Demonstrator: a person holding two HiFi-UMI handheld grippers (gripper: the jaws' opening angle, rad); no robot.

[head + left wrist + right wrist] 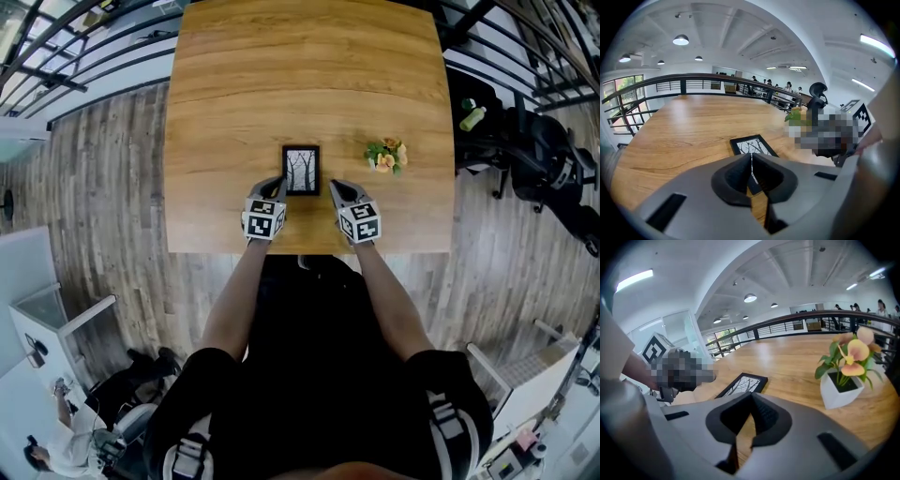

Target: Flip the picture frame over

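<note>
wooden table (281, 84) with the picture frame (301, 170) lying flat on it, close to the near edge and about midway between the left and right sides. its black border surrounds a print of bare trees, and that print faces up. a small white pot of flowers (386, 155) stands to the right of the frame, well apart from it.

the left gripper (278, 181) hangs at the frame's near left corner and the right gripper (335, 185) is just off its near right corner. each gripper's own view shows its claw pinched fully together with nothing between the jaws, so neither holds the frame.

print-up and flat fits two stages: a frame waiting to be turned onto its face, or one that lay on its face and now shows its front. the pictures do not settle which, so the sound course for either is to keep the closed tips from nudging the frame out of square.

as for handling, my judgement is that a thin frame lying flat offers only its edges. claws shut like these could tip an edge up but not carry it. any turn would likely go best with one claw raising a long side and the other steadying the opposite side, then lowering slowly so the glass does not slap the wood. the space to the left looks safer than the side with the pot.
</note>
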